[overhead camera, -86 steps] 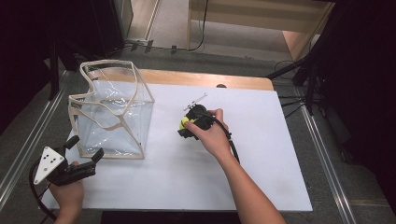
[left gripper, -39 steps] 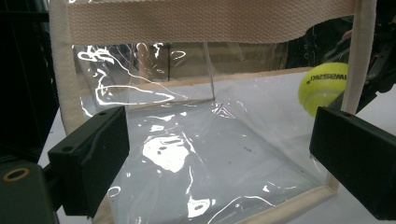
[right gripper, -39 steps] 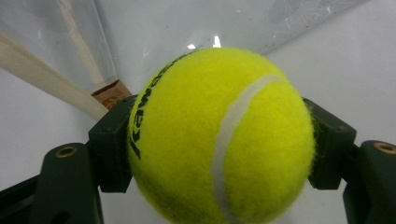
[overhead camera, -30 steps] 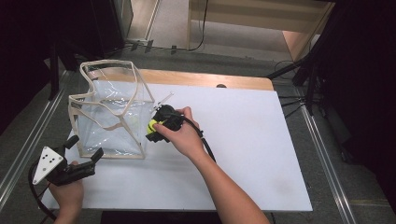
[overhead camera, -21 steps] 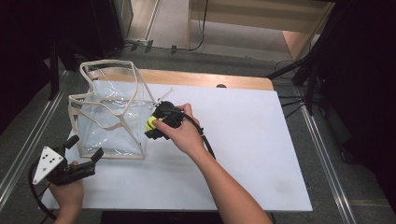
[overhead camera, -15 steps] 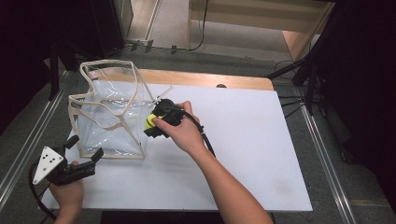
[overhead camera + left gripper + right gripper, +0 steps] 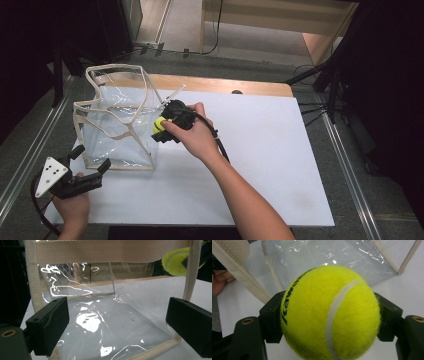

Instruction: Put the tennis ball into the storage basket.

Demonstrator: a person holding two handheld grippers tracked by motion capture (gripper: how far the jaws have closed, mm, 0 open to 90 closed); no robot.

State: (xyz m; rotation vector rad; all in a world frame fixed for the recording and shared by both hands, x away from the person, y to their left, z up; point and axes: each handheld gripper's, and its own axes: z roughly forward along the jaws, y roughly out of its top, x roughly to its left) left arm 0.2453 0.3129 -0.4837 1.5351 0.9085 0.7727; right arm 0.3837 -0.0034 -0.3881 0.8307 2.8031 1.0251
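My right gripper (image 7: 159, 129) is clamped on the ball (image 7: 329, 315), just beside the bag (image 7: 117, 122) at its 3 o'clock wall. My left gripper (image 7: 90, 165) is open at 7 o'clock, holding nothing. Risk: the ball catches the bag's rim and folds the unsupported wall inward.

I see a white counter (image 7: 280, 165) with a bare wooden strip (image 7: 225, 86) along its far edge. Beyond that strip, black cables (image 7: 217, 30) run across the grey floor (image 7: 250, 40); metal rails (image 7: 30, 150) flank the counter's left side.
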